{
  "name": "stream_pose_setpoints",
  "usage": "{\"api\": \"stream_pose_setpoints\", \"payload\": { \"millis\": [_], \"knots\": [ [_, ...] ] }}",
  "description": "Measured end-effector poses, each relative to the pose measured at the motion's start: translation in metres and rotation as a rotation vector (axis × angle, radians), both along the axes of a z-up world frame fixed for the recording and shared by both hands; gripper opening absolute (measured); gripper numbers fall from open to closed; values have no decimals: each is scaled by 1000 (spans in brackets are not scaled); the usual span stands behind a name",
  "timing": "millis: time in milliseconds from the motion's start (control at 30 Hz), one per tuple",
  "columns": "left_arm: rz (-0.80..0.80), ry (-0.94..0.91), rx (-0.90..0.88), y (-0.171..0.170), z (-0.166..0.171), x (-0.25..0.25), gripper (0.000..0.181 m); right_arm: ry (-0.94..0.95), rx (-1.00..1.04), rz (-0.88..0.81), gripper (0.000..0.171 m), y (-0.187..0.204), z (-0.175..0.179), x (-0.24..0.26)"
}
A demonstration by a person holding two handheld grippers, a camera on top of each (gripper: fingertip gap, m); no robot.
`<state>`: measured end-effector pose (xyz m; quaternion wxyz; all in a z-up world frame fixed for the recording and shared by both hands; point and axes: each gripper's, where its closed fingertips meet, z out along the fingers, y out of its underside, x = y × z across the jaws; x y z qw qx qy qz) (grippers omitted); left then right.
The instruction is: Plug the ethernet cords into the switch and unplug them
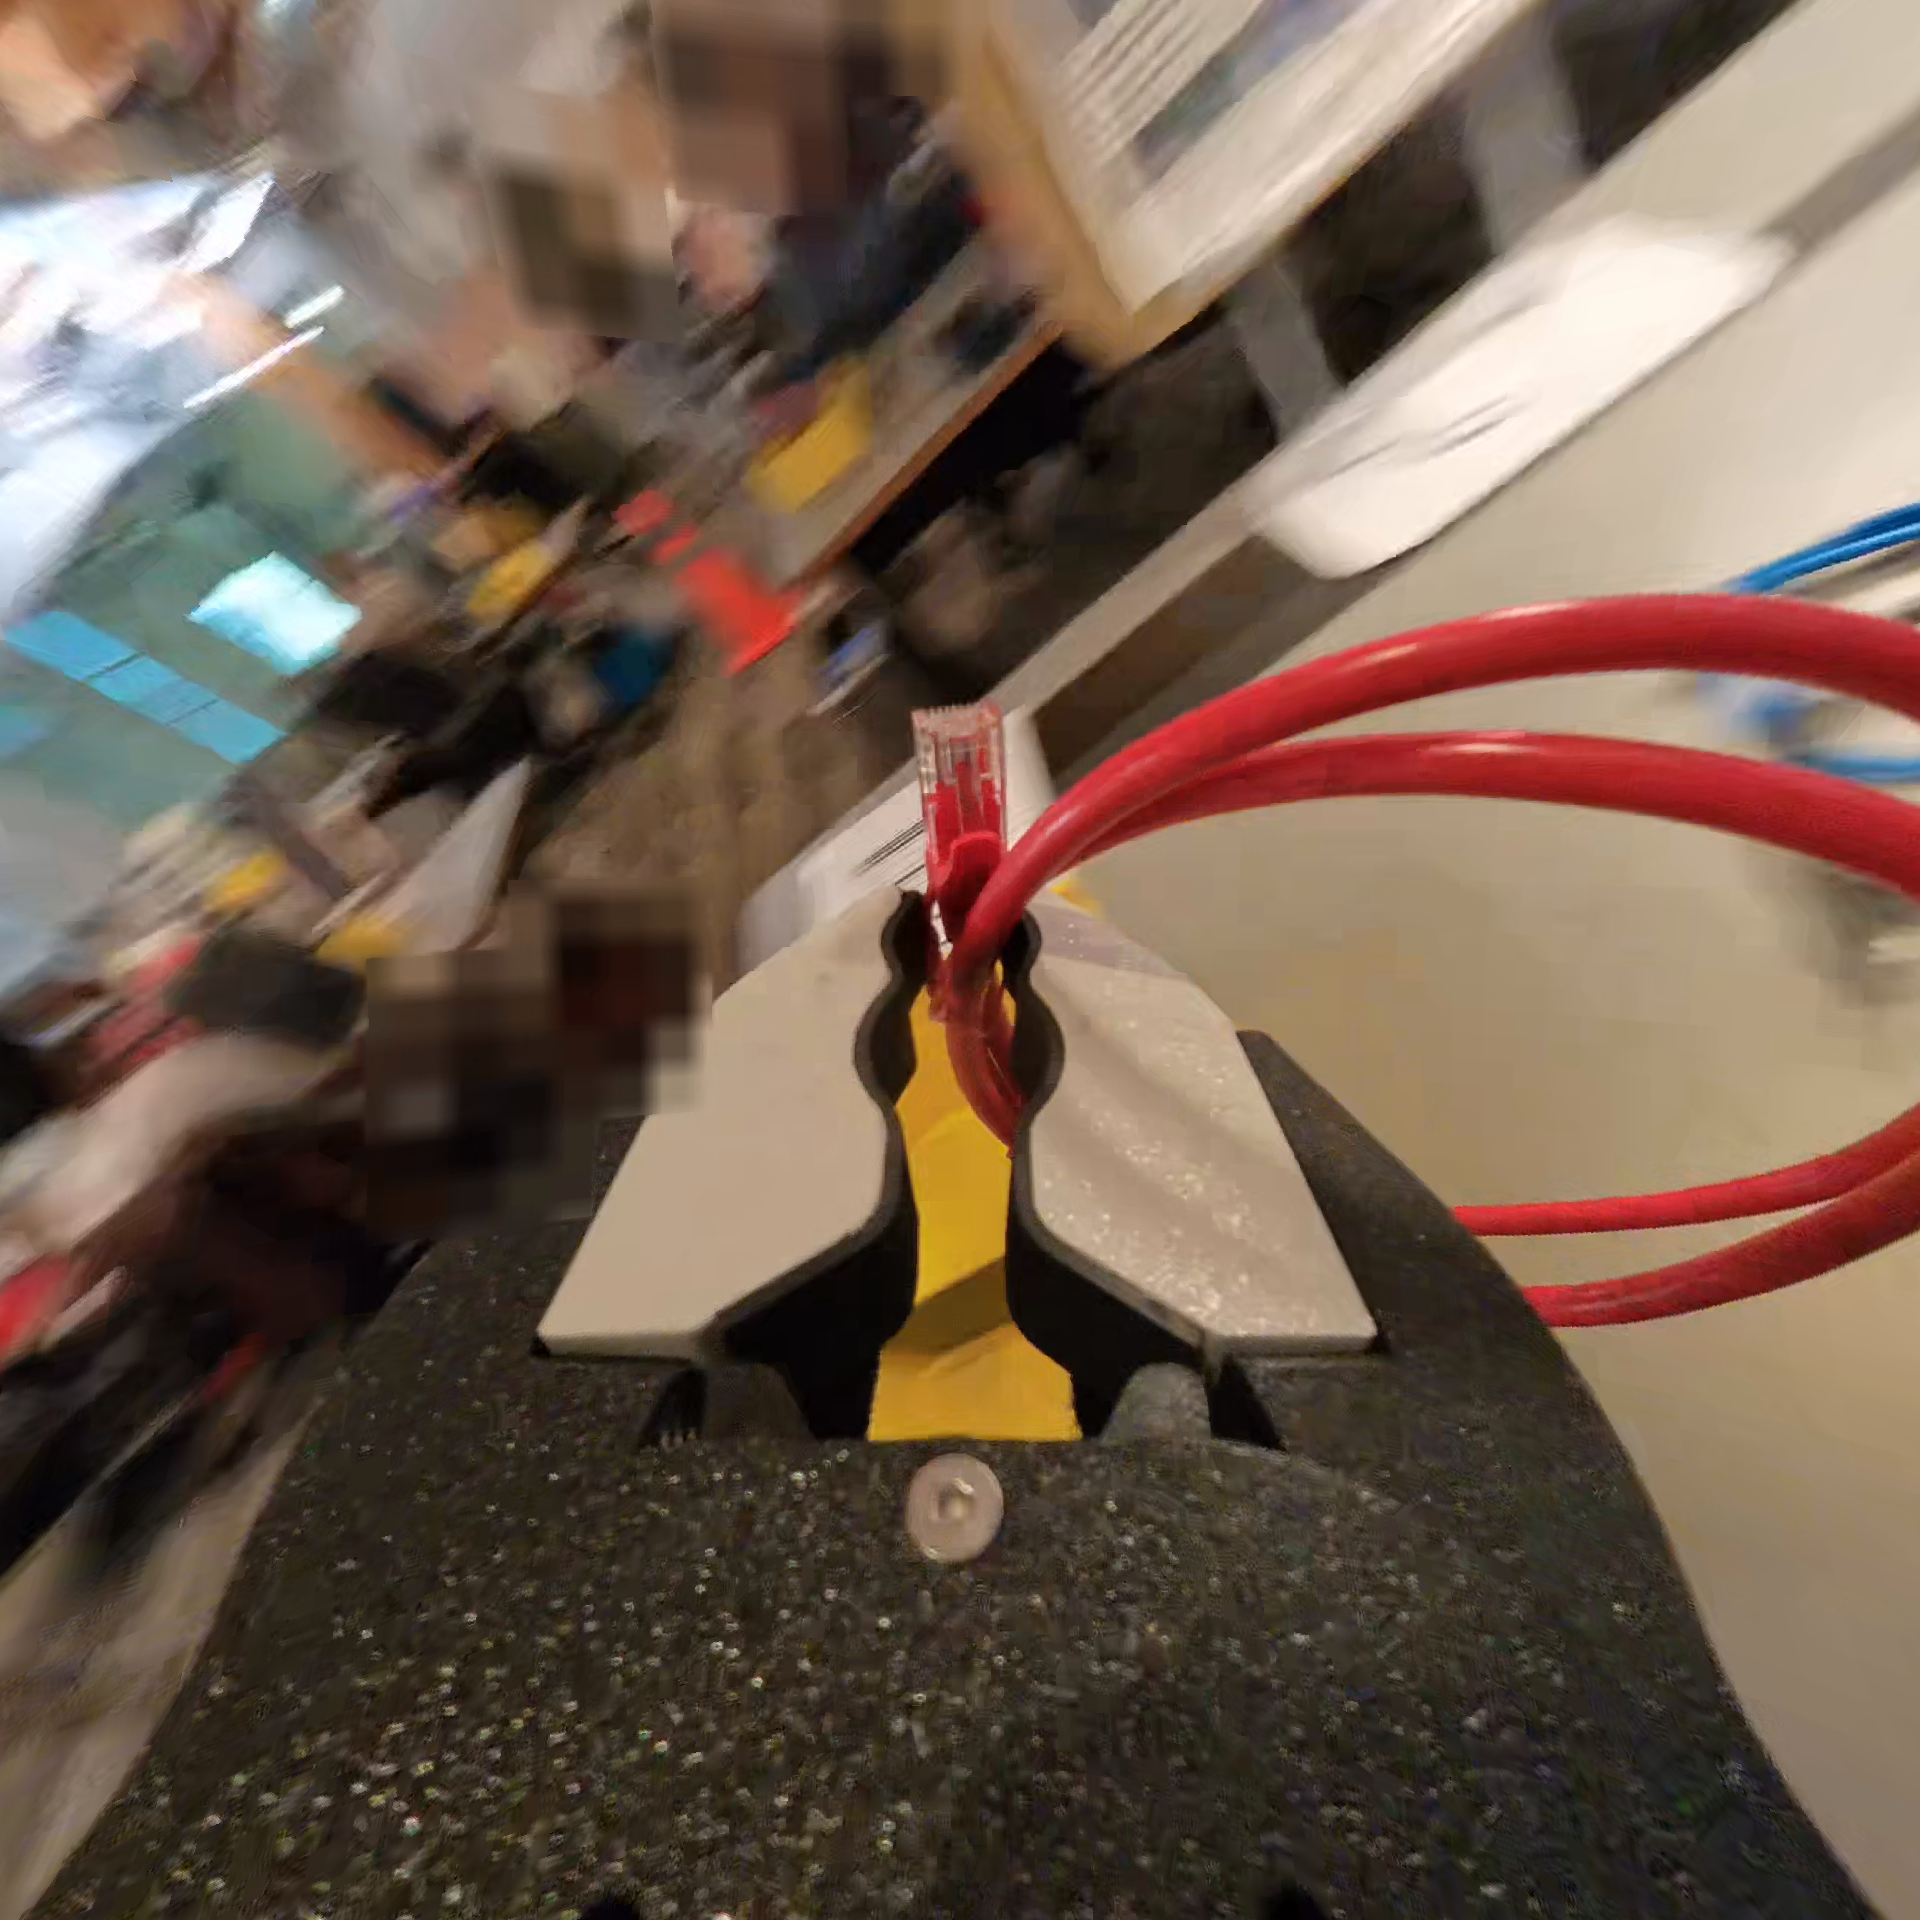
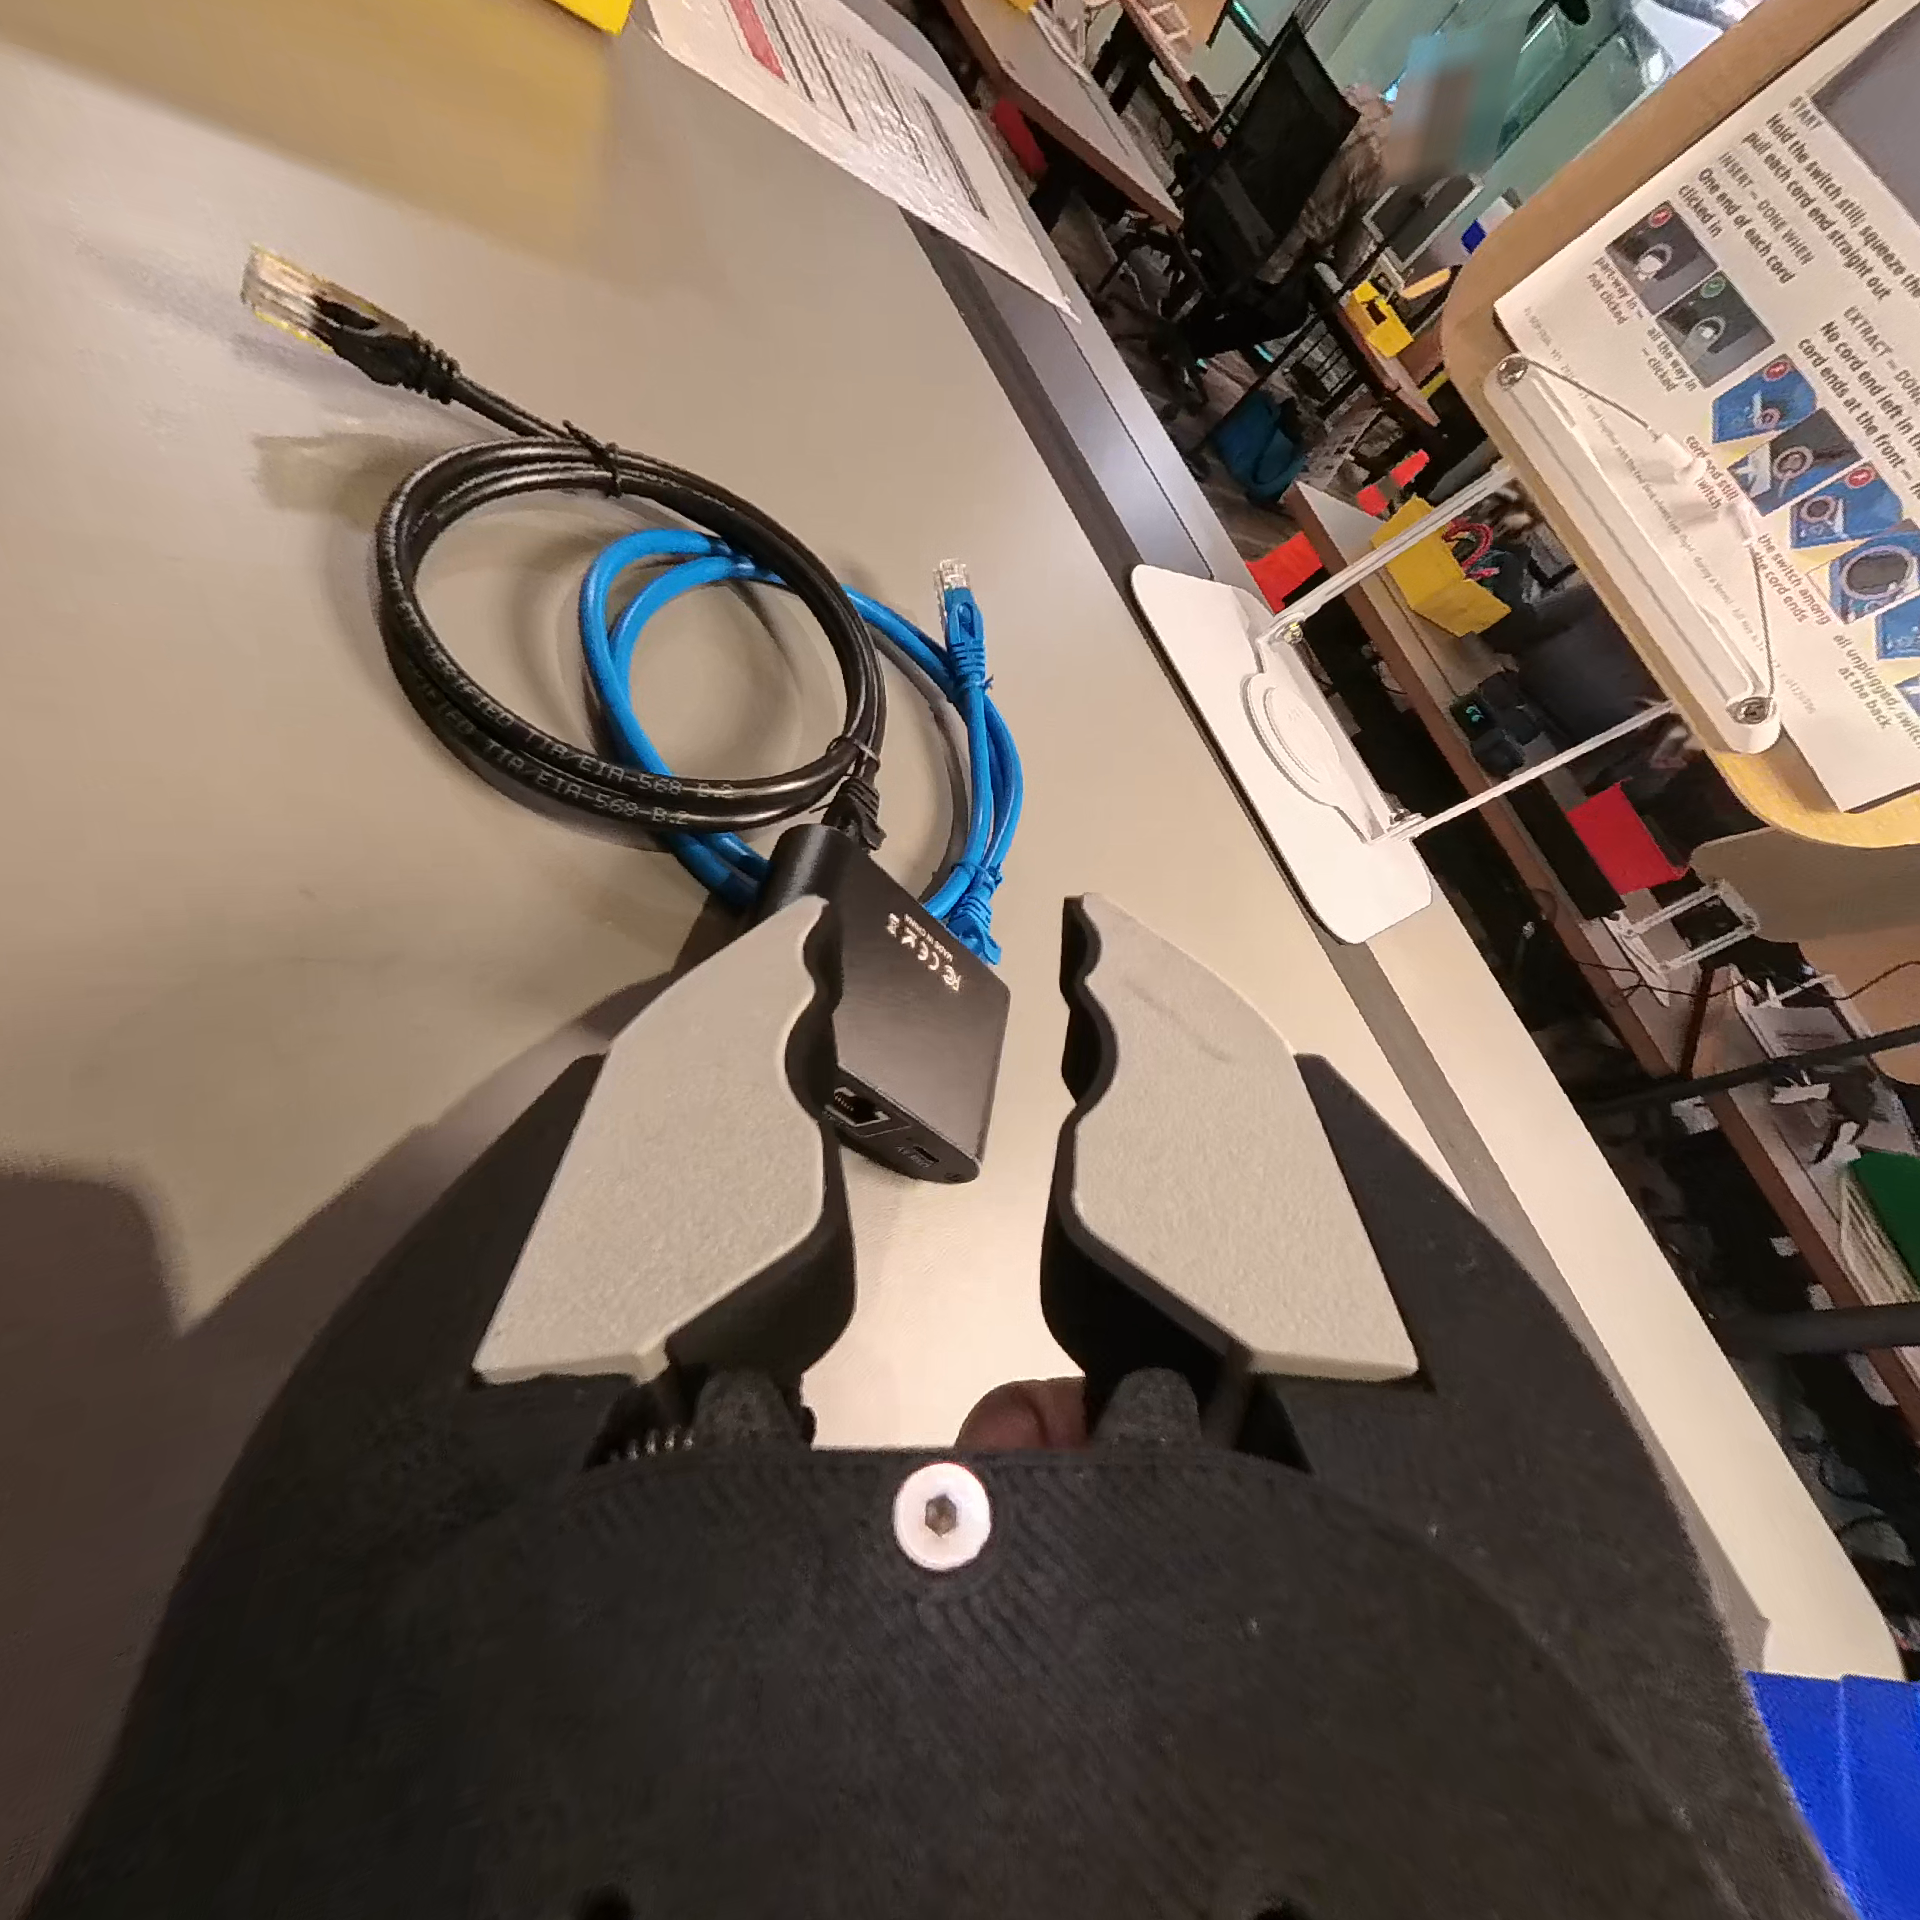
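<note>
My left gripper (image 1: 961,925) is shut on the red ethernet cord (image 1: 1455,675) just behind its plug (image 1: 956,769), which sticks out past the fingertips, held up off the table. The cord loops away to the right. My right gripper (image 2: 940,920) is open, its jaws either side of the small black switch (image 2: 914,1029) on the grey table (image 2: 260,831). The left finger (image 2: 707,1091) overlaps the switch. A coiled black cord (image 2: 623,644) and a blue cord (image 2: 665,665) run into the switch's far end. Their free plugs, black (image 2: 301,301) and blue (image 2: 956,582), lie on the table.
A printed instruction sign (image 2: 1745,416) on a clear stand with a white base (image 2: 1278,727) stands by the table's right edge. A paper sheet (image 2: 883,135) lies at the far edge. Yellow tape (image 1: 966,1247) shows below my left fingers. The left wrist view is motion-blurred. The grippers' ends are close to 45 cm from one another.
</note>
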<state>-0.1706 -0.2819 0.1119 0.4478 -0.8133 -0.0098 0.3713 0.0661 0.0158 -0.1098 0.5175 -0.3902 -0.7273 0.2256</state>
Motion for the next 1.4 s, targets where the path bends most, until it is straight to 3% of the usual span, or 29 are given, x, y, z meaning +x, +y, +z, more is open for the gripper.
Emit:
{"api": "stream_pose_setpoints", "payload": {
  "millis": [67,200,333,467,667,900,1100,1400],
  "knots": [
    [-294,-153,6,61,-20,66,14,17,-23,15,40,-1,3,1],
    [-775,-535,-86,157,-95,201,14,73,-140,168,36,-18,16,8],
    [-879,-703,-224,218,-182,261,14,167,-268,279,33,-21,39,21],
    [-893,-768,-257,252,-220,277,14,192,-330,378,30,-23,49,34],
    [-994,-787,-197,268,-223,286,14,112,-365,432,26,-31,34,33],
    [-1059,-745,-178,254,-225,284,15,84,-428,500,19,-43,30,35],
    [-1159,-850,-196,229,-215,274,45,118,-405,574,13,-56,34,41],
    [-1167,-991,-114,231,-202,260,44,95,-395,623,12,-70,29,43]
  ]
}}
